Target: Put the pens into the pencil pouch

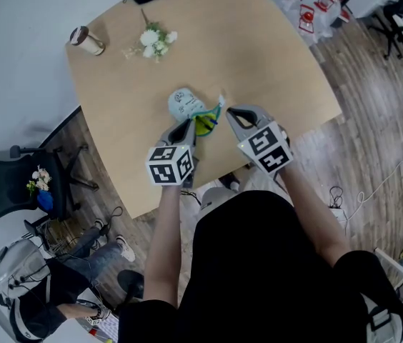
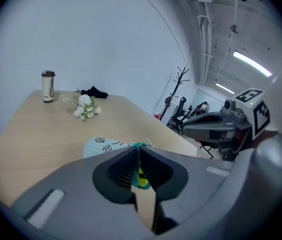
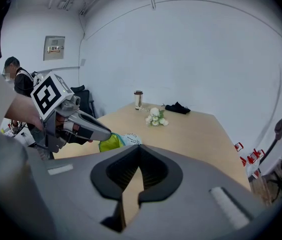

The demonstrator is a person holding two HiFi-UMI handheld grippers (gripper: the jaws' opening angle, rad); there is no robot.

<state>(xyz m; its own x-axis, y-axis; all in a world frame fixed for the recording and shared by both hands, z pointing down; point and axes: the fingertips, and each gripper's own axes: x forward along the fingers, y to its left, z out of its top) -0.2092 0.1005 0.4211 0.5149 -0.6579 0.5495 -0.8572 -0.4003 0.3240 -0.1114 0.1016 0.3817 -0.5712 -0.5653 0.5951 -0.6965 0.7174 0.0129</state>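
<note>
Two closed jaw pairs, frame center: left hand-held gripper (image 1: 192, 124) pinches pencil pouch (image 1: 185, 103) edge; right hand-held gripper (image 1: 229, 112) empty, just beside pouch, over surface (image 1: 259, 56).

The person wears a black top (image 1: 259, 263) with short sleeves (image 1: 359, 271). Each hand carries a grey moulded tool. The left gripper (image 1: 191, 125) and the right gripper (image 1: 231, 111) share the same wedge-shaped shell, which tapers to 2 jaws. The jaws are lined with black ribbed pads (image 2: 125, 168) set in a dark hollow. A white cube (image 1: 169, 165) printed with black square markers sits at the back of each tool. Seen close, each shell bears 2 pale textured strips (image 2: 45, 209), 1 per side.
</note>
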